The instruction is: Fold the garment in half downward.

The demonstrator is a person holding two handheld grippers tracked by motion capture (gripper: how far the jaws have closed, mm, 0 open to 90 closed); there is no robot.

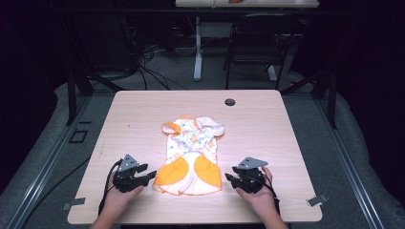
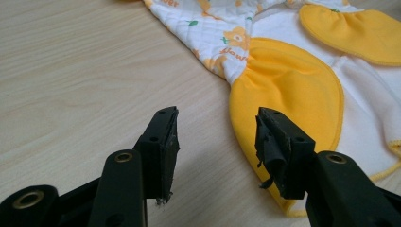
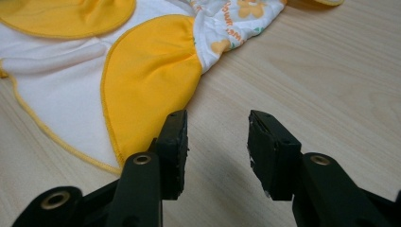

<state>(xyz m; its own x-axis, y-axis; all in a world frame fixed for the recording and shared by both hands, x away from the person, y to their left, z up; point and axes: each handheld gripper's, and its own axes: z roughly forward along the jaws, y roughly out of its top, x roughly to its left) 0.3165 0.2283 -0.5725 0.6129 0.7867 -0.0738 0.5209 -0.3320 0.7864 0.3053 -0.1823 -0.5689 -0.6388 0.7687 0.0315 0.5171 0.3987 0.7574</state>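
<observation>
The tabletop (image 1: 143, 109) carries a baby romper (image 1: 193, 152) spread flat at its centre, neck toward twelve o'clock, yellow-panelled bottom toward six. It looks light, soft and limp, likely to sag and fold when lifted, so the hemmed lower corners seem the firmest hold. The left tongs (image 1: 152, 175) rest at its eight o'clock, the right tongs (image 1: 228, 179) at four, both spread wide, pinching nothing.
</observation>
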